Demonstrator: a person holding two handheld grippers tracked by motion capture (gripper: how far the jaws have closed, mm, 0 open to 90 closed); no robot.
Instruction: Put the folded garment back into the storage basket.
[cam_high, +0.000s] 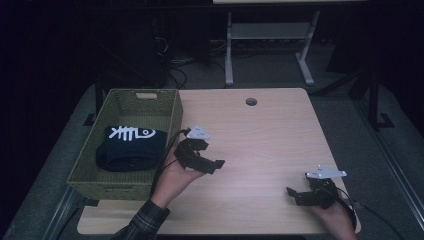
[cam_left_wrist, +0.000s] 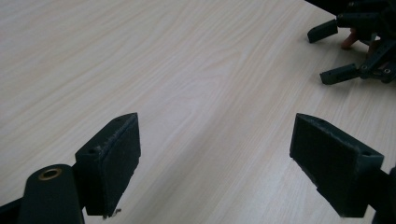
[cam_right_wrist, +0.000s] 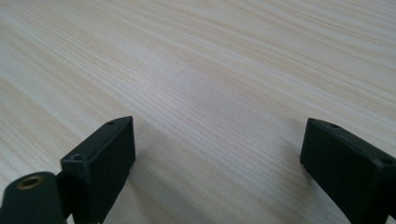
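I see both jaws spread: left gripper (cam_high: 216, 163), right gripper (cam_high: 295, 196), nothing between them. Folded dark cloth (cam_high: 131, 148) sits in the basket (cam_high: 173, 121), beside the left gripper.

Dark folded cloth (cam_high: 131, 148) lies inside green basket (cam_high: 172, 120) on table (cam_high: 270, 135).

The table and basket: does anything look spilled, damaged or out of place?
Nothing stands out. The folded dark garment lies inside the green basket, and both the left gripper and the right gripper are open over the bare table.

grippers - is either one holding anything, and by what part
Nothing is held: the left gripper and right gripper both stand open over bare table.
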